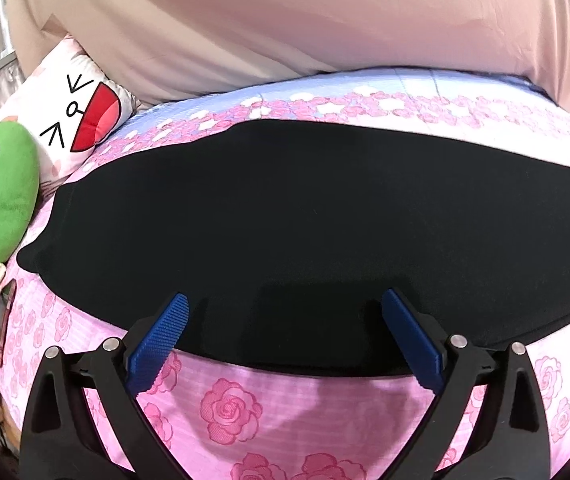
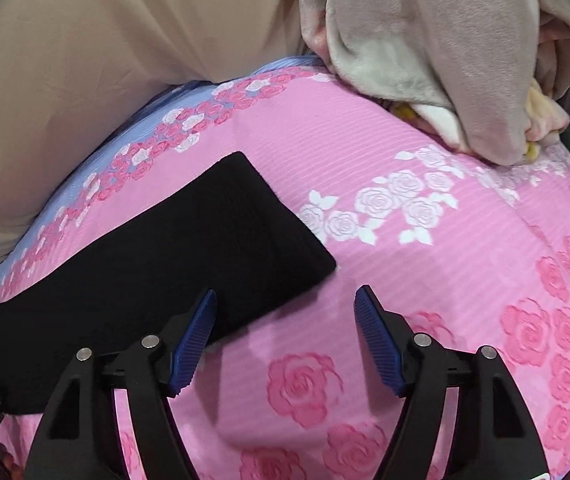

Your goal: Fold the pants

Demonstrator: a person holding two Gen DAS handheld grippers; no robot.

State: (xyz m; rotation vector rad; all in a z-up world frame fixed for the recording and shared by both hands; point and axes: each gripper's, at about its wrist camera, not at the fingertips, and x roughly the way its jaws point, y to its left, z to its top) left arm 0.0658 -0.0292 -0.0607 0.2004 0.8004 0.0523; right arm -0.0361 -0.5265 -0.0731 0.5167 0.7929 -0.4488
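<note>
Pink rose-print bedsheet (image 1: 229,404) fills both views, blue band along its far edge. Beige curtain (image 1: 285,20) across the top. Black pants (image 1: 269,224) lie flat on the sheet as a long smooth band, plain, no creases showing; in the right wrist view they run from lower left to a squared end mid-frame (image 2: 189,248). Grey blanket (image 2: 437,40) bunched upper right. Green plush (image 1: 1,192) and cartoon-face pillow (image 1: 81,112) at left. Left gripper (image 1: 283,300) spread wide over the pants' near edge, pinching nothing. Right gripper (image 2: 285,300) spread, empty, by the pants' end.
</note>
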